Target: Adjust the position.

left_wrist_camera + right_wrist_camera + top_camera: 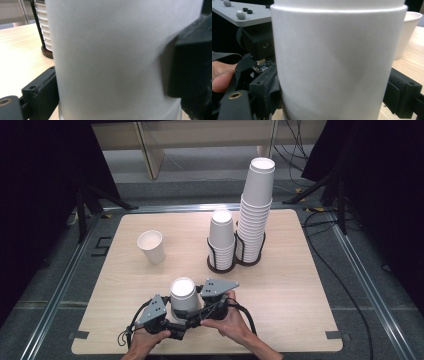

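An upturned white paper cup stands near the table's front edge, between both grippers. My left gripper comes at it from the left, my right gripper from the right. In the left gripper view the cup wall sits between the black fingers, which press against its sides. In the right gripper view the cup shows a shallow dent, and the black fingers clamp it on both sides. A second cup stands upright and alone at the left of the table.
Two wire holders stand at the back centre. One carries a short stack of upturned cups, the other a tall stack. The wooden table is bare at the right. Cables and stand legs lie on the floor around it.
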A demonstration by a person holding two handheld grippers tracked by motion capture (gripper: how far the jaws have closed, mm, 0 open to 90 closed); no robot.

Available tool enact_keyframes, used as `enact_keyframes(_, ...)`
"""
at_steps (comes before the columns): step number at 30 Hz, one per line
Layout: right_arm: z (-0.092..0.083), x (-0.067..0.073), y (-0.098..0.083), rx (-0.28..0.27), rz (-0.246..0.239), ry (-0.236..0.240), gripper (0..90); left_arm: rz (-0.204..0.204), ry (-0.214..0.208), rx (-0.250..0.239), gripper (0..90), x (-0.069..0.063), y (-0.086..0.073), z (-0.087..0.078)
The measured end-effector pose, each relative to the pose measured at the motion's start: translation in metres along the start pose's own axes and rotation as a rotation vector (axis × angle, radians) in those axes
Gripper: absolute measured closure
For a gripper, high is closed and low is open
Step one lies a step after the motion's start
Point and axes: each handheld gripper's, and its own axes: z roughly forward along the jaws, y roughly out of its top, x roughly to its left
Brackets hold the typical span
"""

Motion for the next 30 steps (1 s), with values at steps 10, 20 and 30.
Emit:
enact_keyframes(10,-0.008,-0.001,0.01,0.038,-0.014,-0.022,14.0,0.081,0.008,0.042,7.5,-0.001,0.003,-0.002)
enact_keyframes(20,-0.024,-0.003,0.027,0.082,-0.021,-0.002,15.8,0.182,0.01,0.101,8.8,-0.005,0.003,0.0)
enact_keyframes(30,-0.041,-0.007,0.04,0.212,-0.04,0.049,17.1,0.284,0.006,0.219,9.3,-0.007,0.005,-0.001)
